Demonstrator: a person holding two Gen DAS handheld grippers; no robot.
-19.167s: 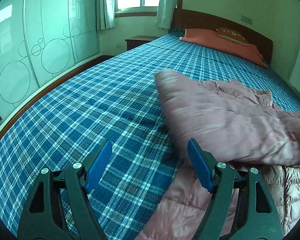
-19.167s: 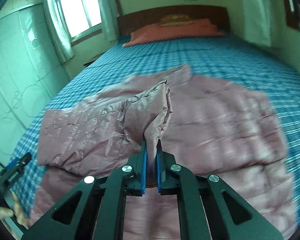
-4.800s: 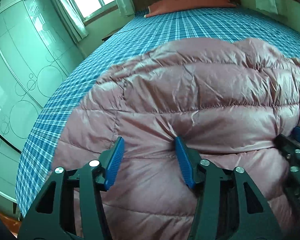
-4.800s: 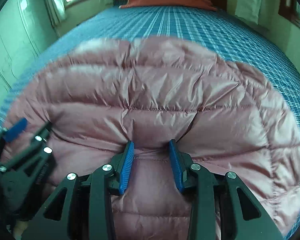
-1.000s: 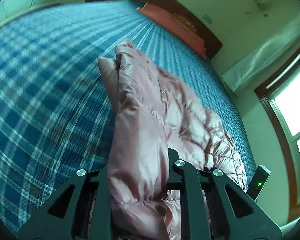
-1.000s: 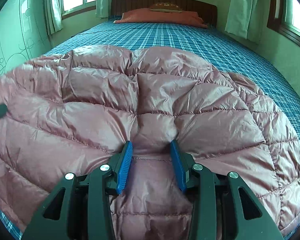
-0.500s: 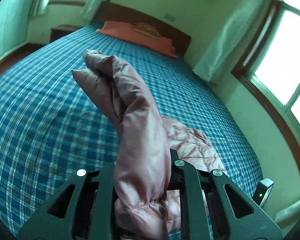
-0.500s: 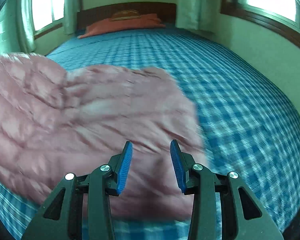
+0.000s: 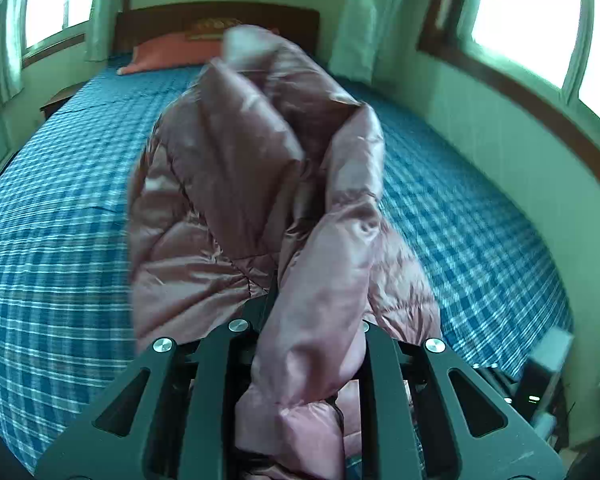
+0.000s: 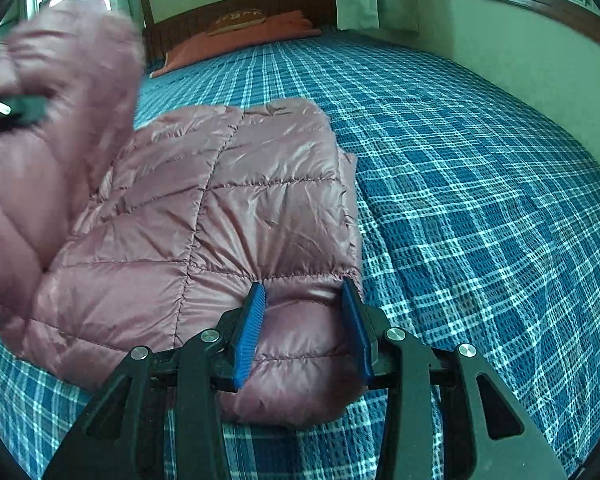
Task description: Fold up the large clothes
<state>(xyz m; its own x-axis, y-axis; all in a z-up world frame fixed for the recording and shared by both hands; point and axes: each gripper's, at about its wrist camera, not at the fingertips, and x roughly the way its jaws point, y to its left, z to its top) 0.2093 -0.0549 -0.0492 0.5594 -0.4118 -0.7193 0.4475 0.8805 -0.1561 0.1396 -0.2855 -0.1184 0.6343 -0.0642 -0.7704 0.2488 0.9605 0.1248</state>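
A pink quilted down jacket [image 10: 228, 200] lies on the blue plaid bed [image 10: 480, 200]. My left gripper [image 9: 300, 320] is shut on a thick fold of the jacket [image 9: 260, 160] and holds it lifted above the bed; its fingertips are hidden by fabric. That lifted part shows blurred at the left of the right wrist view [image 10: 48, 120]. My right gripper [image 10: 304, 304] is open, its blue pads [image 10: 250, 332] astride the jacket's near right corner, resting on it.
An orange pillow [image 10: 240, 40] and a wooden headboard [image 9: 220, 12] are at the far end. A wall with windows [image 9: 520, 20] runs along the right side of the bed. A small dark device [image 9: 540, 376] sits at the bed's near right corner.
My left gripper has swung right and raised the jacket fold over the rest of the jacket. My right gripper stayed open and now sits at the jacket's near right corner.
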